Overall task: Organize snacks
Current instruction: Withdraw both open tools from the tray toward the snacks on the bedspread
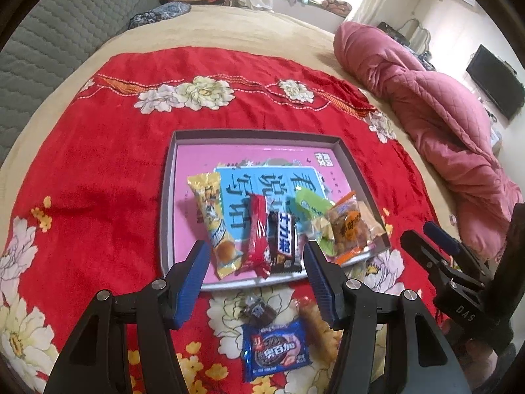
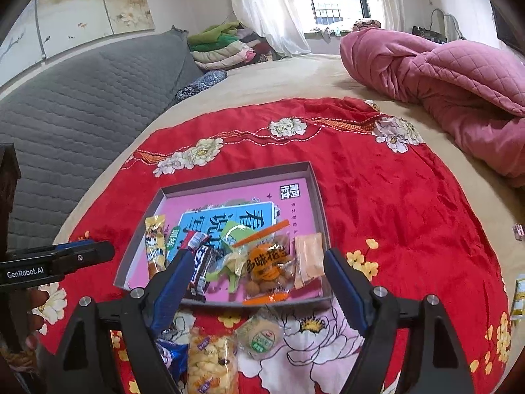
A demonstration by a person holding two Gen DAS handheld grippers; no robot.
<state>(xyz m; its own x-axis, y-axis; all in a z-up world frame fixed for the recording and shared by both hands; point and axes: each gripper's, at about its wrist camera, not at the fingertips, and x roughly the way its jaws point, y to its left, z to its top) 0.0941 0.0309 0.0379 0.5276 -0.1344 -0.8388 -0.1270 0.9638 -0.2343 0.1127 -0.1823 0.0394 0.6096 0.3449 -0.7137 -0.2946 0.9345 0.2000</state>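
with both the left gripper (image 1: 256, 262) and right gripper (image 2: 256, 279) released and empty, you have several snacks in the tray (image 1: 256, 136) at frame centre, while the blue pack (image 1: 275, 349) and others below it remain.

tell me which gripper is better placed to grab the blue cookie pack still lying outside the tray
Left, probably. The blue cookie pack lies on the red cloth right between the open left gripper fingers. For the right gripper, also open, it sits off to the left, half hidden behind its finger.
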